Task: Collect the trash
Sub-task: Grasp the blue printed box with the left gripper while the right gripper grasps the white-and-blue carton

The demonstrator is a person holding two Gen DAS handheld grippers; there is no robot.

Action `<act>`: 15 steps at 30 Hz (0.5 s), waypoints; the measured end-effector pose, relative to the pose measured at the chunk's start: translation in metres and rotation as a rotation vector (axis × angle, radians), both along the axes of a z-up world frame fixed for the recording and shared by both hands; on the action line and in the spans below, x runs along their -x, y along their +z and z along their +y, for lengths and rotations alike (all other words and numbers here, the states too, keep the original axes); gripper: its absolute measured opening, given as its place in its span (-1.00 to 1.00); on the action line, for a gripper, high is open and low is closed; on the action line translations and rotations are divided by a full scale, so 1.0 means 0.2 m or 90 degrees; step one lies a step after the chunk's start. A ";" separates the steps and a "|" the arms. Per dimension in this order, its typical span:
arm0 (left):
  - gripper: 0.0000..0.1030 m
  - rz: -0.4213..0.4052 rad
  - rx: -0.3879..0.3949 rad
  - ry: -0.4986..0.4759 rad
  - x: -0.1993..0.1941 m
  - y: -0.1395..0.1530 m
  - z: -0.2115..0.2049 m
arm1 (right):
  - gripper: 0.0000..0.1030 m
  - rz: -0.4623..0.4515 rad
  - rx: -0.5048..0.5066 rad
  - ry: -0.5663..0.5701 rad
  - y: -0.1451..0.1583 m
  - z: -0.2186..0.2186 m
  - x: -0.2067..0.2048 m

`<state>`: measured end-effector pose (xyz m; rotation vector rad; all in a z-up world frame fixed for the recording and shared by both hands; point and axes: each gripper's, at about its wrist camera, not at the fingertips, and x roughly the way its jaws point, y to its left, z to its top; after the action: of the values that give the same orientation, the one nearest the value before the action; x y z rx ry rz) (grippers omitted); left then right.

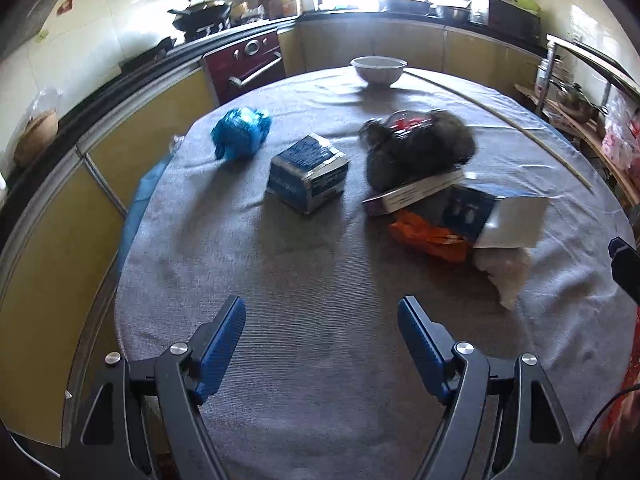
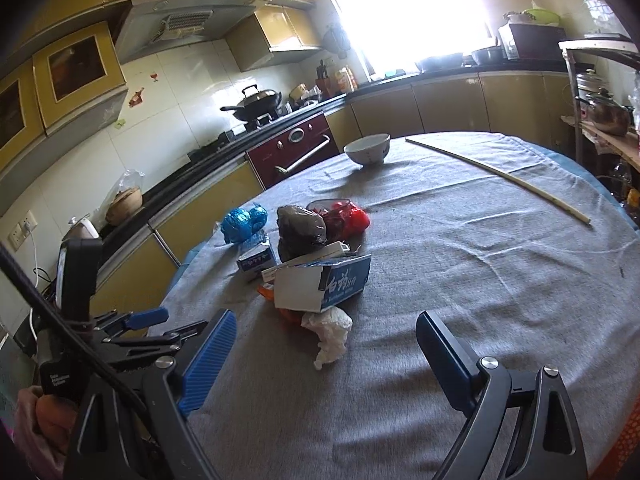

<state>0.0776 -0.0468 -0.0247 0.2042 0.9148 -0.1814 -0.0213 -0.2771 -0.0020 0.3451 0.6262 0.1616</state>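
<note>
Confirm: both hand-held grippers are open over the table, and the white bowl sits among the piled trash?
Not quite. The white bowl stands apart at the table's far edge, well beyond the trash pile, as the right wrist view shows. Both hand-held grippers are open.

orange wrapper (image 1: pixel 430 236) mostly hidden under open blue box (image 1: pixel 492 216), black bag (image 1: pixel 420 148) motion-blurred, right gripper cut off at 3 o'clock edge

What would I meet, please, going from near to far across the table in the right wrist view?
White crumpled tissue → open blue box → dark crumpled bag → white bowl.
</note>
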 end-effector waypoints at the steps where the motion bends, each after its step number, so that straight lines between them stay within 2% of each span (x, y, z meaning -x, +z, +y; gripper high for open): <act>1: 0.53 0.005 0.001 0.007 -0.02 -0.01 0.02 | 0.81 0.007 -0.004 0.000 -0.01 0.00 -0.03; 6: 0.53 0.024 0.002 0.042 -0.11 -0.06 0.12 | 0.81 0.037 -0.038 0.001 -0.06 0.02 -0.19; 10: 0.53 0.032 0.006 0.065 -0.18 -0.08 0.19 | 0.81 0.068 -0.037 0.005 -0.09 0.09 -0.30; 15: 0.53 0.041 0.013 0.077 -0.28 -0.08 0.25 | 0.81 0.086 0.005 -0.028 -0.08 0.21 -0.41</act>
<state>0.1338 0.0037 -0.0406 0.1239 0.9856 -0.0865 0.0617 -0.2357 -0.0189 0.3641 0.7513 0.0945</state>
